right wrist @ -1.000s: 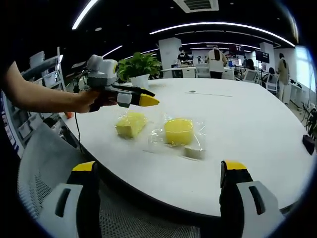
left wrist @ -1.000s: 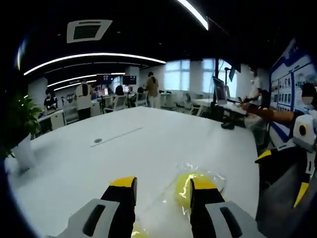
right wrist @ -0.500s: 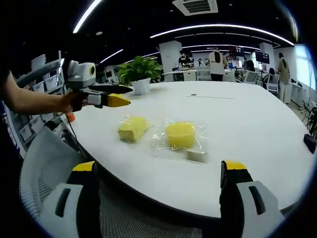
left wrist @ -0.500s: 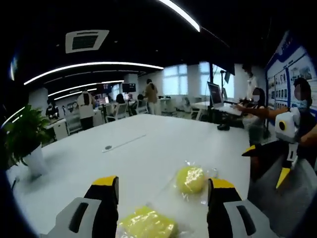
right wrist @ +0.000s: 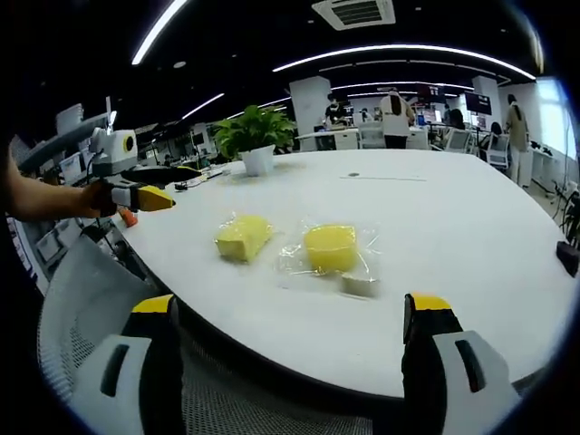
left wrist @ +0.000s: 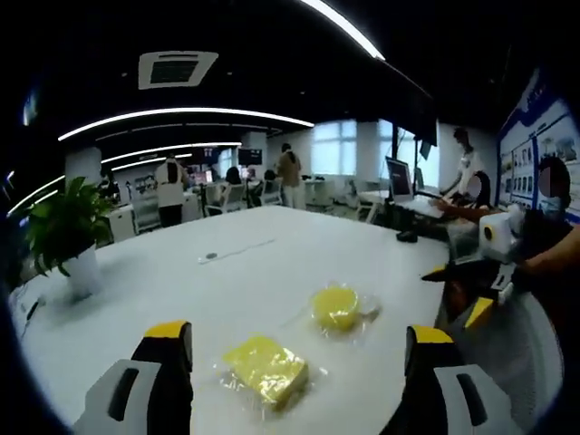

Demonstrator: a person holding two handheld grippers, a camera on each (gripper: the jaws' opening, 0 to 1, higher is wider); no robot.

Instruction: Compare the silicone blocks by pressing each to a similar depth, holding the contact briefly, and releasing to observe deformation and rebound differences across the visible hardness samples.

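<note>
Spanning open office, white table (right wrist: 471,236) (potted plant (right wrist: 256,136), perhaps real).

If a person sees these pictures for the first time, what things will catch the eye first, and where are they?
Two bright yellow silicone blocks in clear wrapping stand out on the big white table: a flat wedge-like block and, beside it, a rounder block, with a small pale block in front of it in the right gripper view. The left hand-held gripper hangs beyond the table's edge, away from the blocks, and a potted plant stands at the far edge.
</note>
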